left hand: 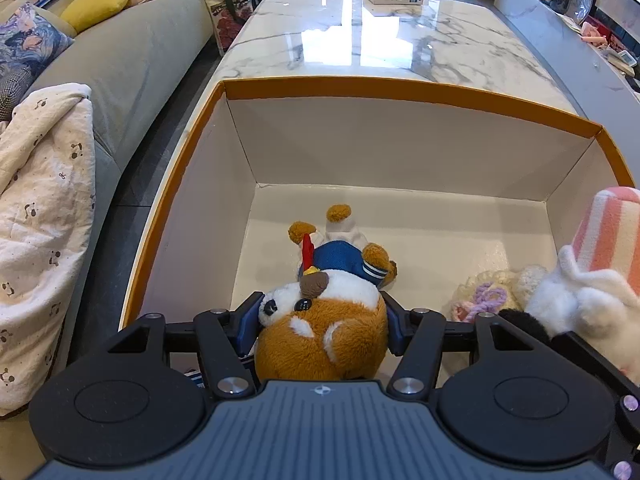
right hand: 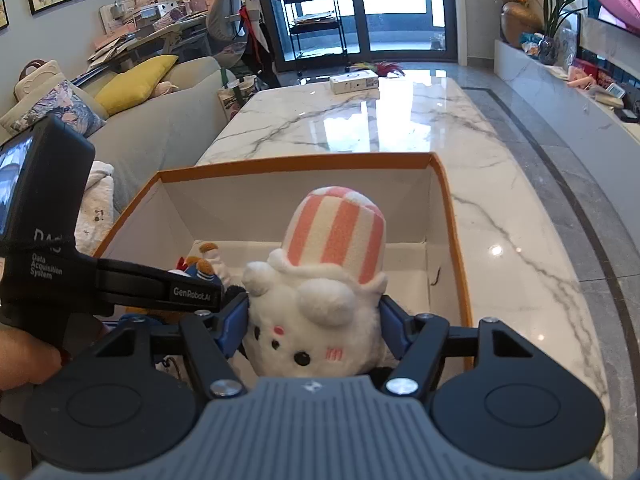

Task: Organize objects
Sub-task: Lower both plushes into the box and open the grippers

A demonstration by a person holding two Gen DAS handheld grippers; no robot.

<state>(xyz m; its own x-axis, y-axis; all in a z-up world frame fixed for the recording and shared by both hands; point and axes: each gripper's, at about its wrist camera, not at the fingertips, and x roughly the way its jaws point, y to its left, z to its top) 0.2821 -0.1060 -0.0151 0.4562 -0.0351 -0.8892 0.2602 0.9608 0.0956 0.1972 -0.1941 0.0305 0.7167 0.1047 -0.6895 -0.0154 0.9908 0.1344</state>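
Both toys held over the box (left hand: 400, 92) on the bench (left hand: 360, 48).
My left tongs (left hand: 322, 320) clamp the dog plush (left hand: 324, 320), right tongs (right hand: 314, 328) clamp the white plush (right hand: 320, 312); crowded together, I risk snagging one on release.

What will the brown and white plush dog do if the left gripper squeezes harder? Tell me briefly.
The plush dog looks soft and furry, so it would probably compress rather than resist. Its body hangs limp below the left gripper into the orange-rimmed box, suggesting it is floppy and light. Breakage seems unlikely.
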